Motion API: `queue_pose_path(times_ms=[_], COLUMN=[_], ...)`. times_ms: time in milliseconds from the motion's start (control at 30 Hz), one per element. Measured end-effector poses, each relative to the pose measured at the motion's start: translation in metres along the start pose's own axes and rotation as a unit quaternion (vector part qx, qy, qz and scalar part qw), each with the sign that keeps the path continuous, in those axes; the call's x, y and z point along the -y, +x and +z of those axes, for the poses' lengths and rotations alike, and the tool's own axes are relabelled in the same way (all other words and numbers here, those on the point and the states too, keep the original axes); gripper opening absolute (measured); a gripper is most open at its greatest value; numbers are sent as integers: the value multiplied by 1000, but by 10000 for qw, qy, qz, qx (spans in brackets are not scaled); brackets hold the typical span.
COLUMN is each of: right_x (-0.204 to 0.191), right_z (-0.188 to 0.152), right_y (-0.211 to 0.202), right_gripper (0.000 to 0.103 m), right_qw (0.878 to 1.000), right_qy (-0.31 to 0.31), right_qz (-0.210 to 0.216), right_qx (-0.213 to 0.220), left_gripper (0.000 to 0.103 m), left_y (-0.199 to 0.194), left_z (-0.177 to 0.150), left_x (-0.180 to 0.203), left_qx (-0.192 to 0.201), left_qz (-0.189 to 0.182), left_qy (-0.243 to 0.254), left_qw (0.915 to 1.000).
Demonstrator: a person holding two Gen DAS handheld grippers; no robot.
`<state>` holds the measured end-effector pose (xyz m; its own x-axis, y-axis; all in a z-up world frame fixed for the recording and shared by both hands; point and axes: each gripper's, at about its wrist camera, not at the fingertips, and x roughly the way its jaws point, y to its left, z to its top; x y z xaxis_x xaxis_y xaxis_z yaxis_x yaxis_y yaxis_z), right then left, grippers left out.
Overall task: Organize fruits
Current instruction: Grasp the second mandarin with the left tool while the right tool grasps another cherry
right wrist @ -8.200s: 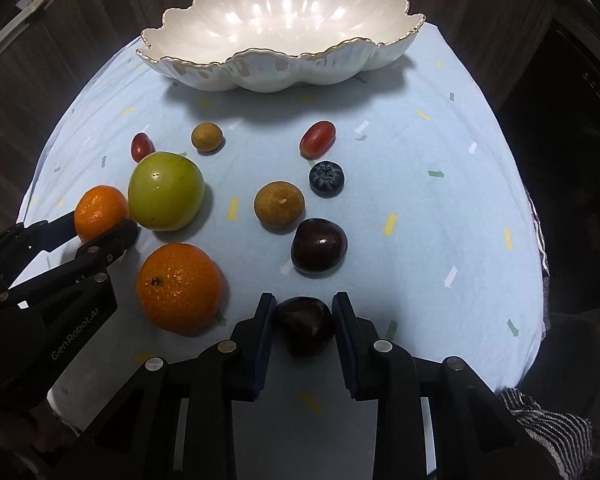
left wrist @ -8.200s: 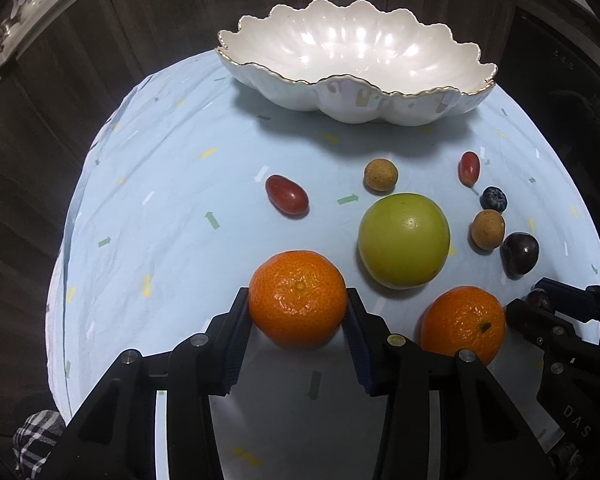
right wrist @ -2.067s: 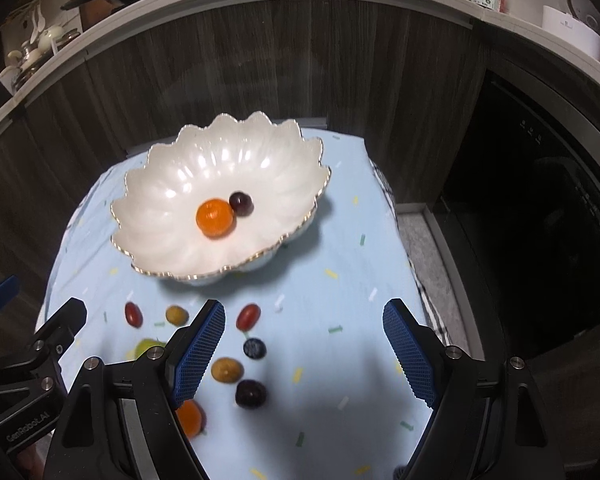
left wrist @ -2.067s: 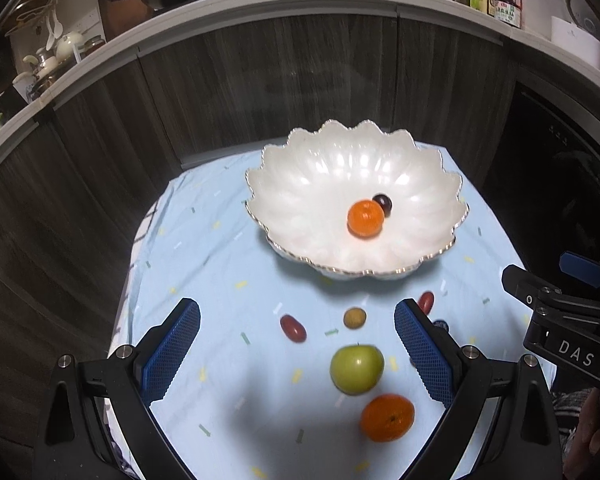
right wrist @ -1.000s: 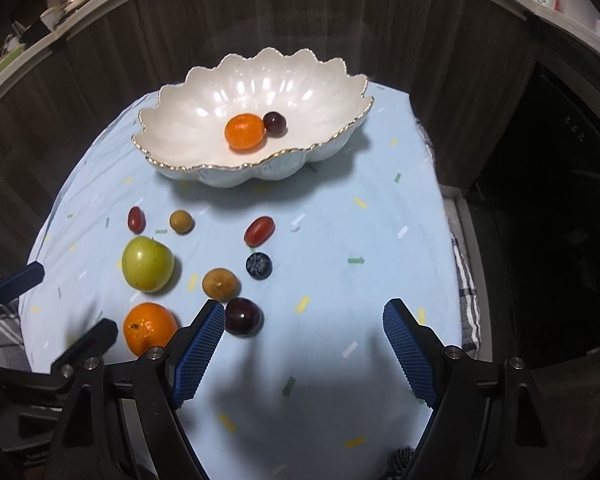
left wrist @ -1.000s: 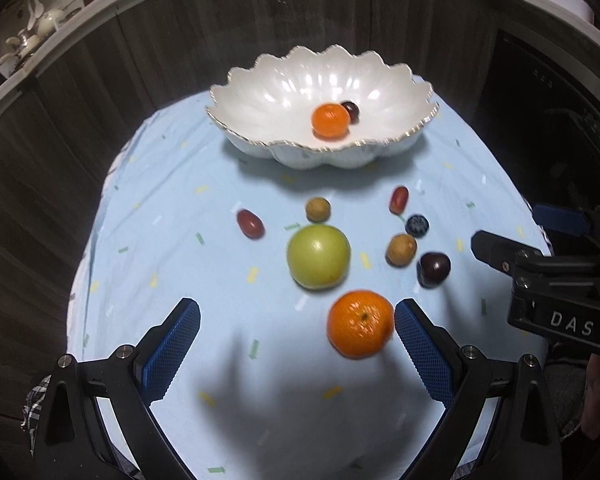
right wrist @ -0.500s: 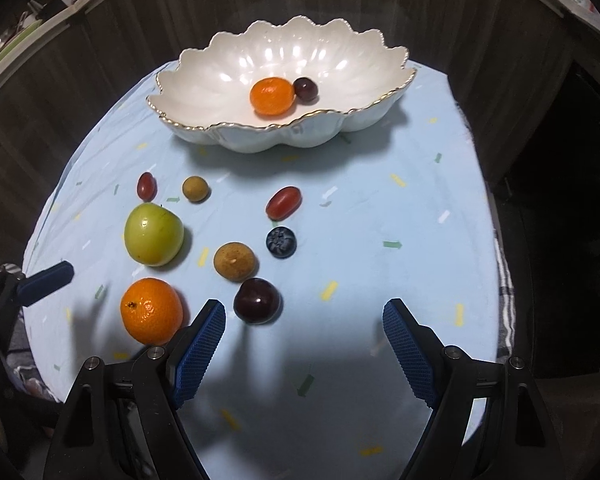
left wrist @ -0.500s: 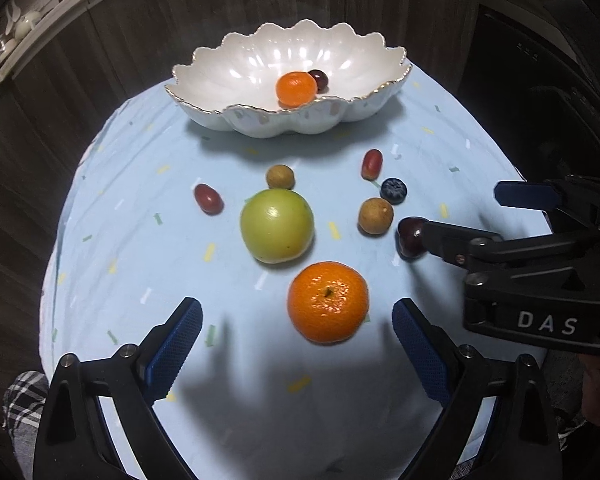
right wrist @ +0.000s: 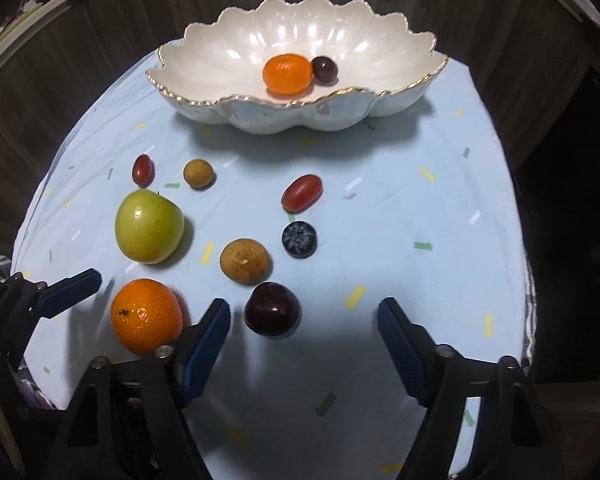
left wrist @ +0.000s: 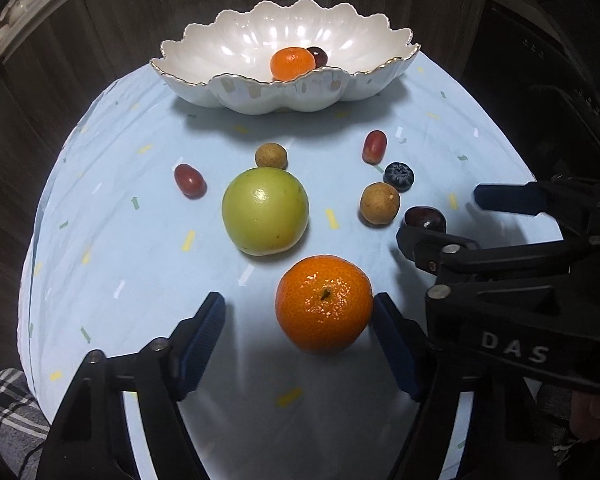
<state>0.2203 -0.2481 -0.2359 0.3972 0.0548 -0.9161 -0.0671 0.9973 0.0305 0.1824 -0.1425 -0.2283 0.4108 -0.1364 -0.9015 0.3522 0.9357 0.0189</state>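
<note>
An orange [left wrist: 324, 304] lies on the blue cloth between the pads of my left gripper [left wrist: 300, 340]. The jaws are closing; the right pad is close to the peel and the left pad stands well off. A dark cherry [right wrist: 272, 314] lies between the closing jaws of my right gripper [right wrist: 304, 328], nearer the left pad and untouched. From the left wrist that cherry [left wrist: 424, 218] is half hidden by a right finger. The white scalloped bowl [left wrist: 284, 92] at the back holds an orange [right wrist: 287, 74] and a cherry [right wrist: 325, 68].
Loose on the cloth are a green apple [left wrist: 265, 210], two longans [left wrist: 271, 155] [left wrist: 379, 203], two red grape tomatoes [left wrist: 189, 179] [left wrist: 375, 146] and a blueberry [left wrist: 398, 176]. The table edge [right wrist: 520, 240] drops off on the right. Dark wood panels stand behind the bowl.
Both grippers came down toward the cloth and their jaws narrowed. The orange now sits between the left jaws and the cherry between the right jaws.
</note>
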Motion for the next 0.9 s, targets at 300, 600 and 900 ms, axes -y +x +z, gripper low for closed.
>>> queue_pose_path(times_ms=[300, 600, 900], right_x=[-2, -8, -6], right_z=[-1, -2, -4], right_y=[11, 12, 8], right_gripper=[49, 30, 30], right_qw=[9998, 9994, 9995], right_qy=[35, -63, 6], right_qz=[150, 330, 317], right_qx=[-107, -51, -28], left_gripper=[61, 46, 46], left_y=[3, 4, 2], left_z=[2, 1, 3], left_x=[4, 9, 4], left_qx=[-16, -45, -49], left_qz=[-90, -190, -79], left_qy=[50, 144, 75], left_qw=[9999, 9997, 9999])
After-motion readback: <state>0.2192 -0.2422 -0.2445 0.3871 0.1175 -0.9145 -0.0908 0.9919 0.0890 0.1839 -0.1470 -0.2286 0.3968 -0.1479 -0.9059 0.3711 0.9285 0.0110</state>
